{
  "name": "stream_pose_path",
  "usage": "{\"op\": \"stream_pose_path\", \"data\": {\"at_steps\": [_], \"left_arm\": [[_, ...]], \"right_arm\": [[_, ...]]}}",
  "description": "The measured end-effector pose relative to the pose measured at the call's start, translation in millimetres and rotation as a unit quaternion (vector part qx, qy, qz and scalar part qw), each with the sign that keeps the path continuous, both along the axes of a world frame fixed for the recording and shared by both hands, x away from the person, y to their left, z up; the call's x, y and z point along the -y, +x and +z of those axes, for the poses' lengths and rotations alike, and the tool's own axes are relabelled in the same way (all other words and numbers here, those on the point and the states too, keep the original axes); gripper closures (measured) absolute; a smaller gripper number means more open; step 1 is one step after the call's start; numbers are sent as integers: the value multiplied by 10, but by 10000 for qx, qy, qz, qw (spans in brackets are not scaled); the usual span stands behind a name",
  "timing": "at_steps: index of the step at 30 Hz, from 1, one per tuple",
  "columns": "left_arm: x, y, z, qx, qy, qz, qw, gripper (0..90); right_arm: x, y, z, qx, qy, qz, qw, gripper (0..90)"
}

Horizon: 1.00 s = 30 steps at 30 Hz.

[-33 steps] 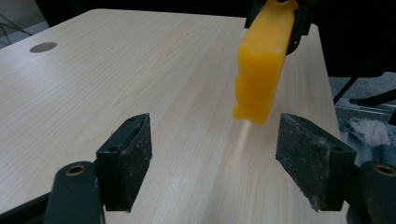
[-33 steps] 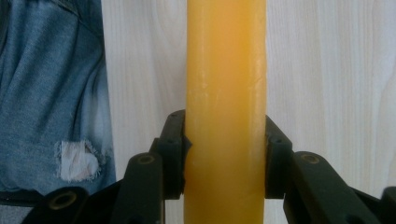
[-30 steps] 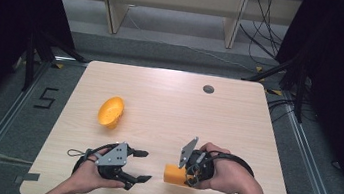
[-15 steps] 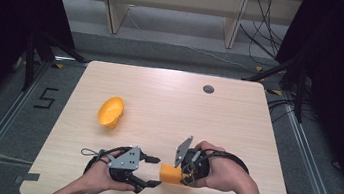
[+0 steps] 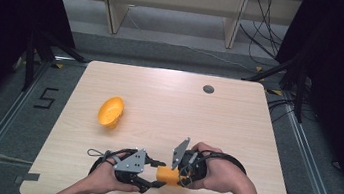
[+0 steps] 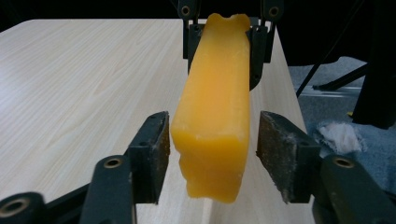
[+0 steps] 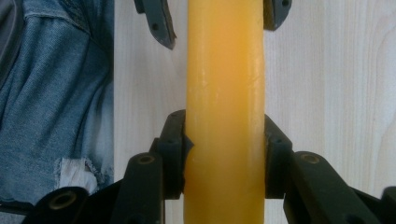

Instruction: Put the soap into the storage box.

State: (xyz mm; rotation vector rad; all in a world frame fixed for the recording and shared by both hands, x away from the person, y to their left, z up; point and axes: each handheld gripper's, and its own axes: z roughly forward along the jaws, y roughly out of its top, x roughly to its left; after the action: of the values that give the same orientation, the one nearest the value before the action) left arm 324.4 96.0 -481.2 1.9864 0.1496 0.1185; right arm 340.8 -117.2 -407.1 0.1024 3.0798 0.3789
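1. Right gripper (image 5: 181,175), in the high view, is clamped on one end of an orange block (image 5: 167,175) near the front edge of the table (image 5: 238,116). The left gripper (image 5: 152,175) faces it from the other side, its jaws reaching around the block's free end. Both hands sit close together on either side of the block. This looks like a hand-over or a two-handed pull, judged from how the two tools meet on one thing. A second orange piece (image 5: 110,111), cupped like a shell, lies on the table well apart from the block, farther from the person and to their left. A small dark round fitting (image 5: 208,88) sits far beyond the block, near the table's back edge. A painted "5" (image 5: 47,97) can be read on the floor, left of the table; nothing else legible.

2. Left gripper view: the left gripper (image 6: 212,151) is spread, with a gap on each side between its pads (image 6: 279,154) and the orange block (image 6: 215,107), so it does not grip yet. The block is held off the table, and the other gripper pinches its far end. No label on the block.

3. Right gripper view: the right gripper (image 7: 224,154) presses both jaws against the orange block (image 7: 224,93), holding it firmly. Beyond it, the other tool's jaw tips flank the block. Blue denim (image 7: 51,93) lies beside the table edge. No writing.
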Motion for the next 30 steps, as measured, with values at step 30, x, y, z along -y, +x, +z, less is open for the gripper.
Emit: {"op": "stream_pose_path", "data": {"at_steps": [30], "left_arm": [[-46,-63,38,-95,38,304,9995,605]], "right_arm": [[134,-3,109,248,757,196,9966,349]]}}
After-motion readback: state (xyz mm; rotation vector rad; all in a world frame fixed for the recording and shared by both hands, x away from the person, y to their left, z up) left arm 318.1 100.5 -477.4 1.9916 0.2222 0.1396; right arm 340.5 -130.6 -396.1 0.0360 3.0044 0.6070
